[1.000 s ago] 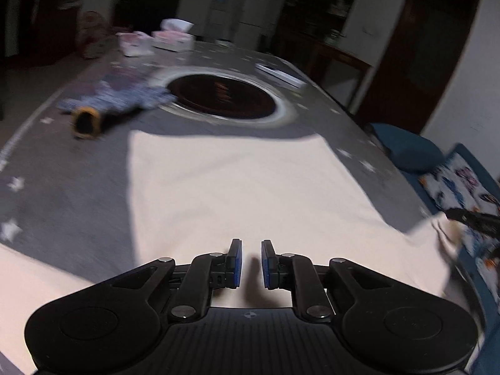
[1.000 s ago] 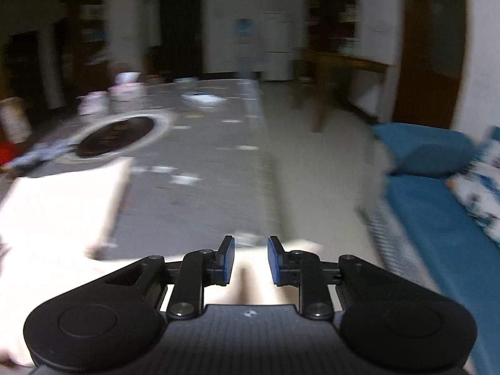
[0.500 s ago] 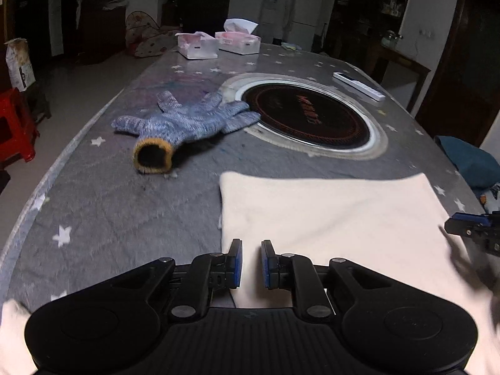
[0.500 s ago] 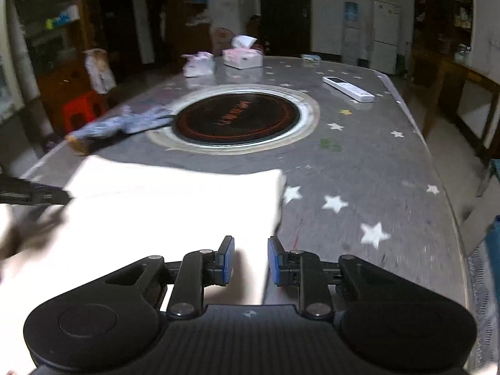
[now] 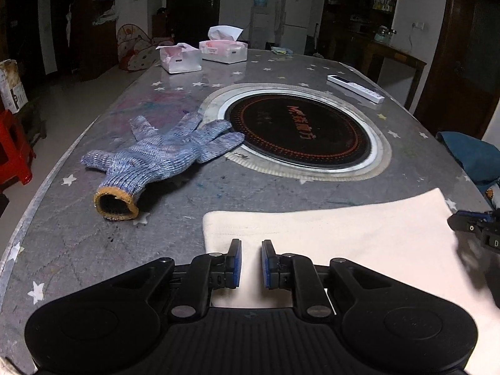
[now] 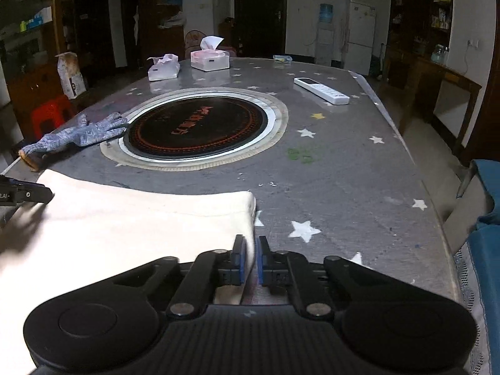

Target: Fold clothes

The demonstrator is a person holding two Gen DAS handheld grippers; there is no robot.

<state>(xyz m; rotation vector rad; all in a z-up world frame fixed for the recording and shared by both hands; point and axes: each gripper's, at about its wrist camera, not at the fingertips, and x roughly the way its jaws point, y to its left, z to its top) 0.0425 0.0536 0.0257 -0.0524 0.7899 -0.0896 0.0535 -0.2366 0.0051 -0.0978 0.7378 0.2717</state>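
Note:
A cream garment point(image 5: 343, 243) lies flat on the grey star-patterned table point(image 5: 78, 250), its far edge straight. It also shows in the right wrist view point(image 6: 131, 228). My left gripper point(image 5: 249, 262) is over the garment's left part with its jaws a little apart and nothing between them. My right gripper point(image 6: 249, 262) is at the garment's right edge, its jaws narrowed with the cloth's edge between the pads. Each gripper's tip shows at the edge of the other view.
A blue knit glove point(image 5: 162, 153) lies left of a round black cooktop point(image 5: 300, 131) set in the table. Two tissue boxes point(image 5: 223, 50) and a white remote point(image 5: 354, 88) sit farther back. A blue sofa point(image 6: 487, 250) stands to the right.
Both grippers have swung round to face the table and moved forward over the garment. The right gripper's jaws have narrowed onto the garment's right edge. The garment now lies folded over.

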